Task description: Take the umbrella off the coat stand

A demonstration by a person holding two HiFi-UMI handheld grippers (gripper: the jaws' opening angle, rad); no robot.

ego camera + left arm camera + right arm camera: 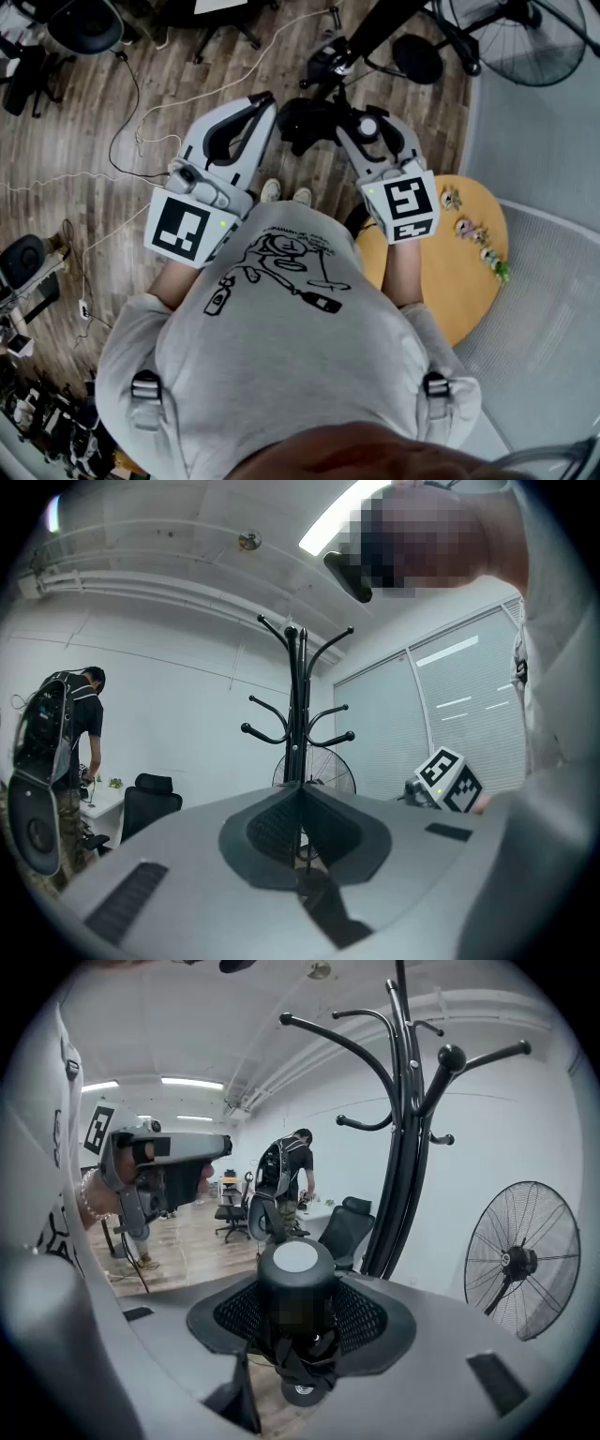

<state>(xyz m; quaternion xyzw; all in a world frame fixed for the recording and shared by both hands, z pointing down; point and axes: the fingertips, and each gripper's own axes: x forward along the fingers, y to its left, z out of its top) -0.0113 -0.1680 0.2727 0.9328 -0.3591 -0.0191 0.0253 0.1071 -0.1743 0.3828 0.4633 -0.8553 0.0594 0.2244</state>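
Note:
A folded black umbrella [295,1293], a short cylinder with a pale round end cap and a dangling strap, sits between the jaws of my right gripper [298,1321], which is shut on it. In the head view the umbrella [302,122] juts left from the right gripper [349,127], clear of the stand. The black coat stand [405,1138] rises just right of the umbrella, its hooks bare. My left gripper [300,803] is shut with nothing in it and points at the coat stand [298,705]; in the head view the left gripper [265,101] is left of the umbrella.
A standing fan [520,1258] is right of the stand. A round yellow table [441,281] with small figures lies by my right side. A person with a backpack [66,742] stands at a desk with black office chairs [347,1227]. Cables [131,112] cross the wooden floor.

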